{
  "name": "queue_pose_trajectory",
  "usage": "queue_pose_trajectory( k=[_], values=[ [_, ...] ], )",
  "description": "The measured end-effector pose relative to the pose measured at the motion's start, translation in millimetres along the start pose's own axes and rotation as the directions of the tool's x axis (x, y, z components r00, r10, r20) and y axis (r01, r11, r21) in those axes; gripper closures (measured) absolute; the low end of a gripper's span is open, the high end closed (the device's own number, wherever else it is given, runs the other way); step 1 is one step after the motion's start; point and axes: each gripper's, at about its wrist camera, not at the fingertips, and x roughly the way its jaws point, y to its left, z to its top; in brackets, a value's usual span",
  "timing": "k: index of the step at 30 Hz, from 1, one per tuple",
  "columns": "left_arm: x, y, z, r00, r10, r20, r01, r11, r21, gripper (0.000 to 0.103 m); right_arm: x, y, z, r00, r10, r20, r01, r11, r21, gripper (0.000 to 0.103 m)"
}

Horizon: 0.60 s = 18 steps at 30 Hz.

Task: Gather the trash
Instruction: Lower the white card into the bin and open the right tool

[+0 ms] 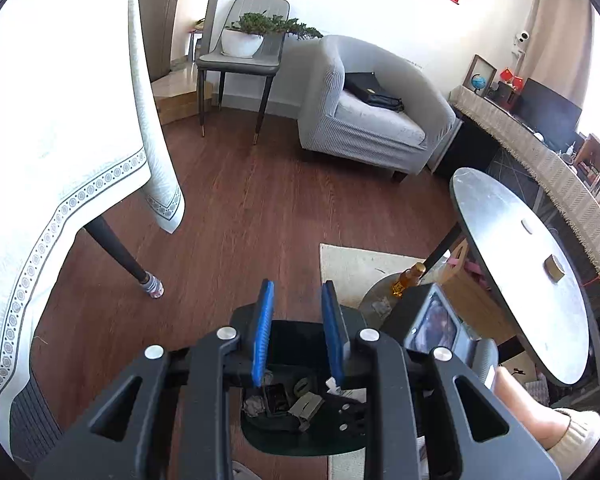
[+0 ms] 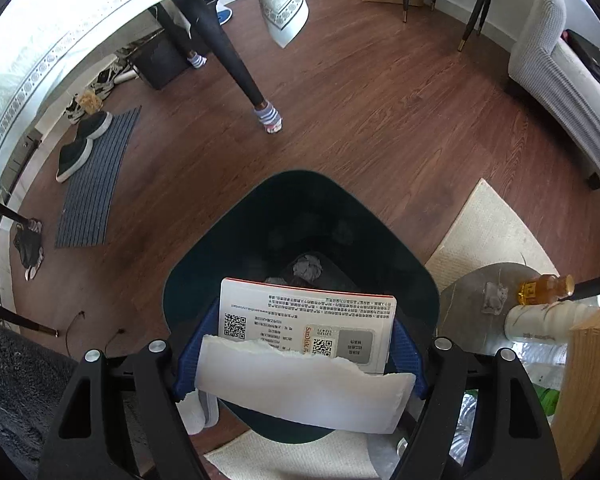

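Cardboard packaging (image 2: 308, 328), white with QR codes and a torn flap, is clamped flat between the right gripper's (image 2: 300, 354) blue pads, jaws wide to span it. It hangs directly over the dark green bin (image 2: 228, 248), so release should drop it straight in. Bin already holds crumpled paper (image 2: 308, 266) and small scraps. Left gripper (image 1: 298, 332) sits above the same bin, jaws narrow, nothing between the pads: looks like it is clearing out of the way. Amber bottle (image 2: 540, 288) stands on the low round stand (image 2: 466, 308) just beside the bin, possibly next pickup. Risk: the wide flap could catch the rim.
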Motion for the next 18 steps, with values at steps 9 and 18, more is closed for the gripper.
queue_pose_trajectory(
  k=[9,18],
  values=[
    [-9.3,-12.6,8.4,0.999,-0.018,0.027,0.018,1.000,0.010,0.078,27.5,5.2,-16.7,0.995,-0.028,-0.096,0.024,0.999,-0.040,0.024],
    [-15.8,-18.2,15.1,0.998,-0.032,0.061,0.033,0.999,-0.007,0.078,23.4,-1.2,-28.6,0.994,-0.052,-0.094,0.046,0.997,-0.064,0.014]
  ],
)
